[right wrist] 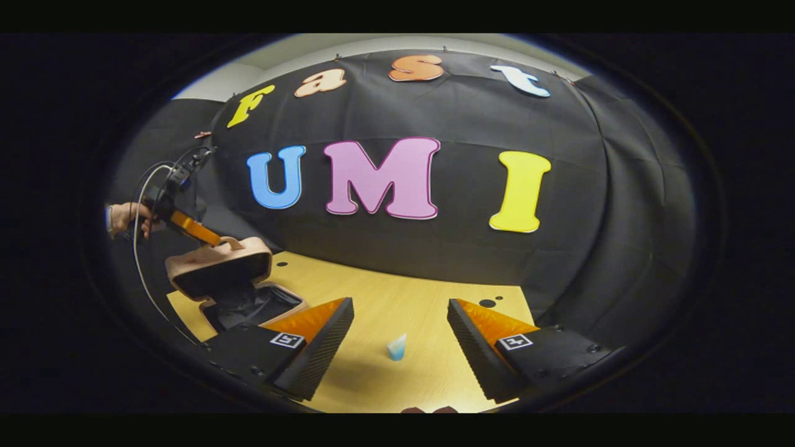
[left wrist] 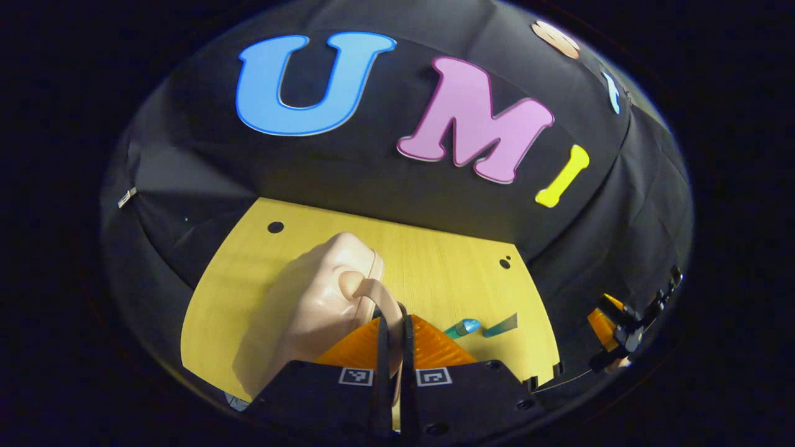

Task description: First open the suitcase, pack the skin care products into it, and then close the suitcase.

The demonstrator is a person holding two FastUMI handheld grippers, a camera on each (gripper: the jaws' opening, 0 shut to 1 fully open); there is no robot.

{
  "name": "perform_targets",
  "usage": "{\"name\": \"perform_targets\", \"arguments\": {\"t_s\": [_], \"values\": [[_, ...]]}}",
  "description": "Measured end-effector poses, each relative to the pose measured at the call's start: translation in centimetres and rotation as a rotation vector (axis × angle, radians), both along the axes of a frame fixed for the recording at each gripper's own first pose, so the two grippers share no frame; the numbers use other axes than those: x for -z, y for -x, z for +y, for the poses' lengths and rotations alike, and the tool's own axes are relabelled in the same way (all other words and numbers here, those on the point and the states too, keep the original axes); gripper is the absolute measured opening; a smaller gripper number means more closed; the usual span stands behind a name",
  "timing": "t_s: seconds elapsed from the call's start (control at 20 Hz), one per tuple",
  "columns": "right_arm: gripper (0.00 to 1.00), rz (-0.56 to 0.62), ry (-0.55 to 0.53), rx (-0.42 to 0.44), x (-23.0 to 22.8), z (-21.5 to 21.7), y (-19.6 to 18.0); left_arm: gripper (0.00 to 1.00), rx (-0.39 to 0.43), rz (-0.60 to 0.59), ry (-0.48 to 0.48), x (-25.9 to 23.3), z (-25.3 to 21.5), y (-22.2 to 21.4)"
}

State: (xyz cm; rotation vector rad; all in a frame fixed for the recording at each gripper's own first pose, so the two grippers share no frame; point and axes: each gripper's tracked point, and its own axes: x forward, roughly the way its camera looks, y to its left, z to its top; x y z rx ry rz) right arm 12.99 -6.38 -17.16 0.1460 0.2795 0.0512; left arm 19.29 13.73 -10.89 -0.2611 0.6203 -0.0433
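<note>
The left gripper (left wrist: 392, 323) is clamped on the curved handle (left wrist: 379, 295) of the pale pink hard-shell suitcase (right wrist: 218, 264), lid raised partway, at the yellow wooden table's (right wrist: 397, 298) left; the right gripper (right wrist: 400, 335) gapes wide, holding nothing, the small blue skin care tube (right wrist: 396, 347) lying between its fingers.

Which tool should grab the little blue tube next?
The right tool: it is open, with the blue tube on the table straight ahead between its fingers. The left tool is busy pinching the suitcase handle, holding the lid up.
</note>
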Motion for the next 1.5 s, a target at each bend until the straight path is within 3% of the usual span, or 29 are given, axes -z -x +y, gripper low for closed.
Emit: {"name": "perform_targets", "arguments": {"t_s": [0.15,0.45,0.8,0.85,0.95,1.1,1.25,1.35,1.45,1.5], "values": [[0.96,-0.013,0.025,0.032,-1.6,2.3,-0.4,0.1,-0.052,-0.05,0.019,-3.0,8.4,0.7],[0.97,0.007,0.006,0.053,-2.9,8.4,-1.2,0.1,-0.156,-0.038,0.067,-0.9,22.9,-0.1],[0.96,0.09,0.028,0.1,-2.6,11.9,-0.5,0.1,-0.326,0.07,0.153,10.9,38.1,0.2],[0.92,0.107,0.029,0.111,-2.3,12.2,-0.2,0.1,-0.351,0.097,0.184,13.0,39.5,0.4],[0.96,0.136,0.0,0.129,-2.2,12.9,0.2,0.09,-0.393,0.169,0.23,17.5,41.4,0.1],[0.97,0.152,0.004,0.154,-2.2,13.5,0.1,0.05,-0.396,0.201,0.196,21.8,43.2,0.7],[0.96,0.124,-0.006,0.161,-3.0,14.3,-0.3,0.13,-0.394,0.174,0.219,23.3,43.4,0.2],[0.97,0.103,0.012,0.164,-3.6,14.4,-0.5,0.35,-0.408,0.129,0.206,22.3,43.5,0.2],[0.96,0.082,0.037,0.178,-3.7,13.9,-0.6,0.69,-0.387,0.052,0.147,20.4,43.2,0.1],[0.96,0.074,0.048,0.187,-3.6,13.7,-0.7,0.71,-0.364,0.002,0.117,18.9,42.4,-0.1]]}}
